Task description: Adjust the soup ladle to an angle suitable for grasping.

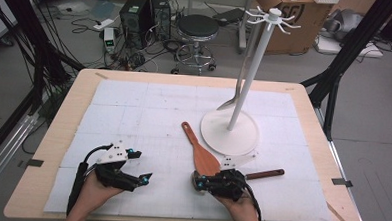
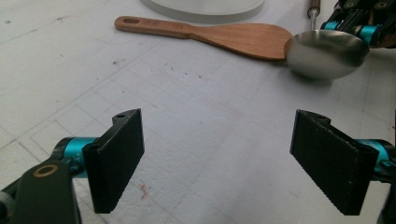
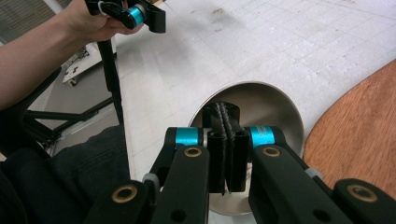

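— Two claws in the high view; how do they stand?
— The left claw (image 1: 141, 165) is spread open over the white mat (image 1: 149, 113), near the worktop (image 1: 46, 159) front edge, with nothing between its jaws. The right claw (image 1: 197, 182) lies over the ladle (image 1: 266, 173). The ladle's brown handle sticks out to the right.
— What else is on the mat?
— A wooden spatula (image 1: 202, 151), its blade just beside the right claw and its handle pointing away from the person. Behind it is a white stand (image 1: 238, 137) with a spoon (image 1: 229, 103) hanging from one hook.
— And the left gripper view?
— Both black jaws are wide apart above bare mat. Farther off, the ladle's steel bowl (image 2: 327, 53) sits against the spatula's blade (image 2: 243, 37).
— The right gripper view?
— The jaws are pressed together, pad against pad, right over the ladle's bowl (image 3: 271, 102). I cannot tell whether they pinch any part of it. The spatula blade (image 3: 359, 140) lies beside the bowl, and the other hand holds the open claw at the top.
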Tool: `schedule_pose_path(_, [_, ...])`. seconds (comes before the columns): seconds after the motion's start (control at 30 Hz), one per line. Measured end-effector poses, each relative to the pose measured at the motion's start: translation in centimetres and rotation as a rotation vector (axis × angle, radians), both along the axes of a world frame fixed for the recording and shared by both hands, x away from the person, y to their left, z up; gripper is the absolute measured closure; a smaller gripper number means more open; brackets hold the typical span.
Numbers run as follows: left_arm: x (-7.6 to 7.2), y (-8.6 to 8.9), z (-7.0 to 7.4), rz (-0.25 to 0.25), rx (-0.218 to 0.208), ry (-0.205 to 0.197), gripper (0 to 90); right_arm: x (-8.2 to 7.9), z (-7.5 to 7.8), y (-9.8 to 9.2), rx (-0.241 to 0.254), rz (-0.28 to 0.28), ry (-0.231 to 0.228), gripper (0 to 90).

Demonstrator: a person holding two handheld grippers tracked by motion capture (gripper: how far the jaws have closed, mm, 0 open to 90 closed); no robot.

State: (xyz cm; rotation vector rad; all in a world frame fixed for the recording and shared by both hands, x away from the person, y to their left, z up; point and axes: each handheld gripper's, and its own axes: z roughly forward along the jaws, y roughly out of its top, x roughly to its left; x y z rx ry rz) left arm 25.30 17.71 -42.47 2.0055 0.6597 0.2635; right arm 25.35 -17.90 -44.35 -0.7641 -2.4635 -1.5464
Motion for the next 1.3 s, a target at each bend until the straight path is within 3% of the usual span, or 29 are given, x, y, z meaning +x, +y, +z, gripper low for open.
schedule_pose_path(0.33, [0.0, 0.0, 0.1, 0.000, 0.000, -0.004, 18.1, 0.6, 0.2, 1.7, -0.011, 0.031, 0.000, 89.5])
schedule_pose_path(1.3, [-0.1, 0.2, 0.3, 0.004, -0.010, -0.008, 18.1, 2.2, 0.0, 6.6, 0.004, 0.048, 0.012, 89.5])
